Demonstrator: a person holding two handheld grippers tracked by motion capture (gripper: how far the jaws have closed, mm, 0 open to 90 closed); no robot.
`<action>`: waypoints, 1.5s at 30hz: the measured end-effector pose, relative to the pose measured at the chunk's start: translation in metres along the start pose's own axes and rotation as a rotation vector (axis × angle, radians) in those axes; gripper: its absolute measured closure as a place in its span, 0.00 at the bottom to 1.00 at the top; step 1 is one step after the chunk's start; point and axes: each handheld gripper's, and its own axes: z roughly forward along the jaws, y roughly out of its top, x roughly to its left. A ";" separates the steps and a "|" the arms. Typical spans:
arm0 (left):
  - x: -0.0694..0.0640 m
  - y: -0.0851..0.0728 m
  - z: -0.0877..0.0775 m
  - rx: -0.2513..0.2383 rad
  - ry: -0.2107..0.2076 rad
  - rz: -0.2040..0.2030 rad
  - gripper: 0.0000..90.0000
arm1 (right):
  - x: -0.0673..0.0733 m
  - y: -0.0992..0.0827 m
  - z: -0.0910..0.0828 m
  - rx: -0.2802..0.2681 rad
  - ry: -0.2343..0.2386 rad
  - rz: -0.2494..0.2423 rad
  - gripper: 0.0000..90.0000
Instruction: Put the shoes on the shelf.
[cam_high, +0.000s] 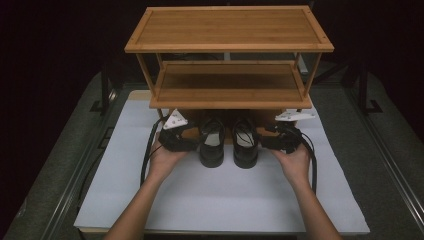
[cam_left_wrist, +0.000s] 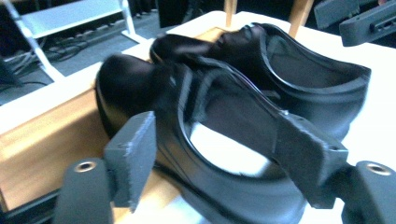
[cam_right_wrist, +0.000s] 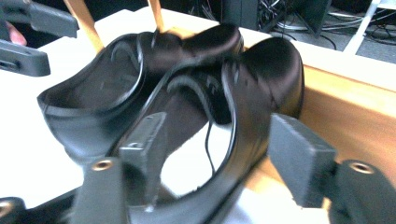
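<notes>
Both grippers, left (cam_high: 187, 143) and right (cam_high: 266, 140), jaws apart astride the glossy black leather shoes (cam_high: 229, 142) (slick, stiff-soled, soft uppers), so best gripped by the collar wall.

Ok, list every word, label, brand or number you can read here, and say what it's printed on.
None can be read: the two black shoes, the wooden shelf rack and the white table top show no lettering. The pale patch inside the left shoe is too blurred to tell.
</notes>
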 end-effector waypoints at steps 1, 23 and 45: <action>-0.003 -0.005 -0.004 0.000 -0.006 0.005 0.30 | 0.002 -0.002 -0.003 0.006 -0.005 -0.009 0.35; -0.026 -0.058 0.028 0.208 -0.100 0.056 0.03 | 0.012 -0.061 0.025 0.162 0.073 -0.065 0.13; -0.026 -0.061 0.051 0.264 -0.055 0.065 0.08 | 0.025 -0.067 0.049 0.224 0.098 -0.086 0.16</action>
